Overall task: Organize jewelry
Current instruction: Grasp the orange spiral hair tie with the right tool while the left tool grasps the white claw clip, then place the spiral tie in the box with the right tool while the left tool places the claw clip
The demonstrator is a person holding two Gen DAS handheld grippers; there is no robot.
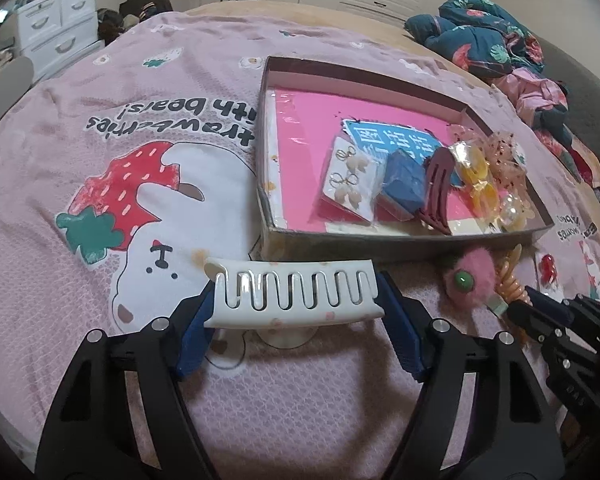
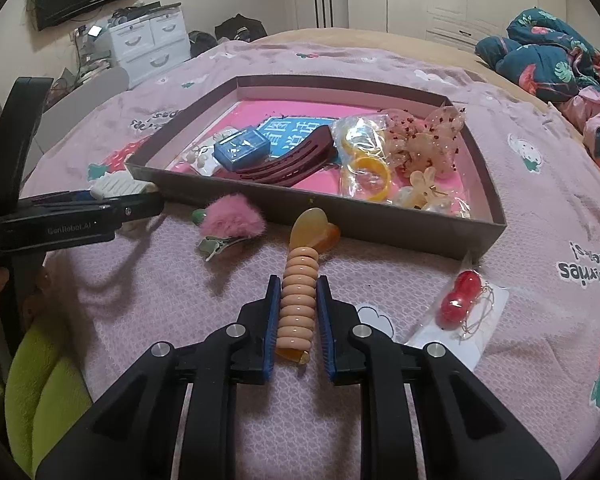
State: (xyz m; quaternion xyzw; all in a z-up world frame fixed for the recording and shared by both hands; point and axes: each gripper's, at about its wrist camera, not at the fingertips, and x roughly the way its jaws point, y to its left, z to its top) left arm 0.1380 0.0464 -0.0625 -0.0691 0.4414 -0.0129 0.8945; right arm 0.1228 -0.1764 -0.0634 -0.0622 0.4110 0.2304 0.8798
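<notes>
My left gripper (image 1: 294, 300) is shut on a white toothed hair claw (image 1: 292, 294), its blue pads against both ends, just above the pink bedspread. The claw (image 2: 116, 186) also shows in the right wrist view, beside the tray's near left corner. My right gripper (image 2: 298, 292) is shut on a peach spiral hair tie (image 2: 298, 304) with an amber heart charm (image 2: 312, 228), lying on the bedspread. The shallow cardboard tray (image 2: 340, 210) holds an earring card, a blue box (image 2: 242, 150), a maroon claw clip (image 2: 288, 160), bagged yellow rings and pink bows.
A pink fluffy clip (image 2: 232, 216) lies in front of the tray, between the two grippers. Red bead earrings on a white card (image 2: 460, 298) lie at the right. A green cushion (image 2: 48, 380) is at the bed's near left edge. A bundled quilt (image 2: 556, 60) sits far right.
</notes>
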